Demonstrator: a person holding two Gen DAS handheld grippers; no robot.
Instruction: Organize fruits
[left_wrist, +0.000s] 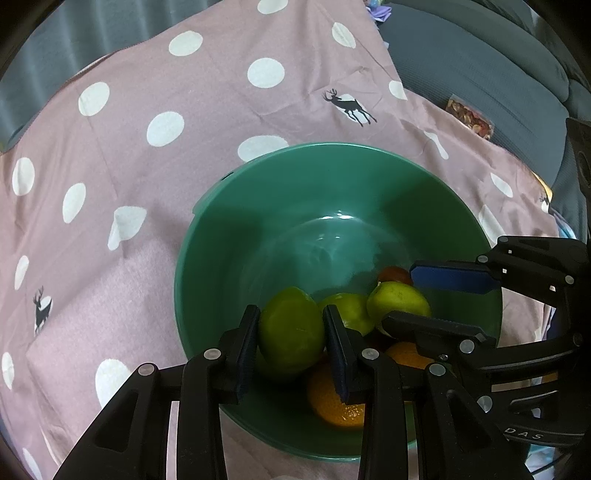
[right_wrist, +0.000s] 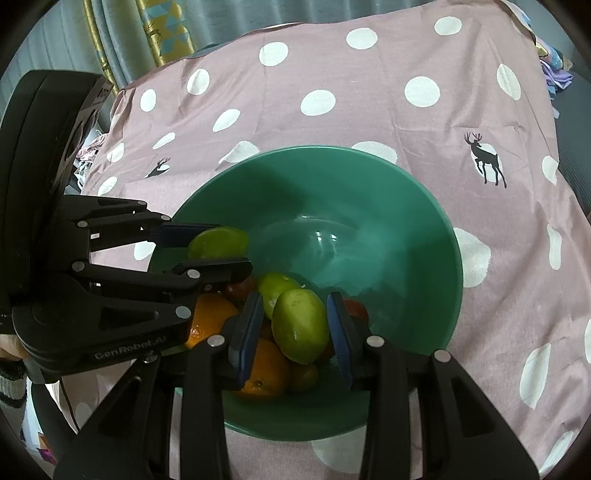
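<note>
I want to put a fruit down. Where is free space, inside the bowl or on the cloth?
Free: the far half of the green plastic bowl, and the pink dotted cloth beyond its rim. Crowded: the near side, with limes, oranges and both grippers.

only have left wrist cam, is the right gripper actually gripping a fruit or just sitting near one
Observer: Gripping. From the right wrist view, the right gripper has its fingers pressed on both sides of a green fruit.
Operator: ok and the fruit in my left one, is it clear of the pile
Observer: It looks so. The left gripper holds the second green fruit near the teal bowl wall, above the oranges, apparently touching none.
</note>
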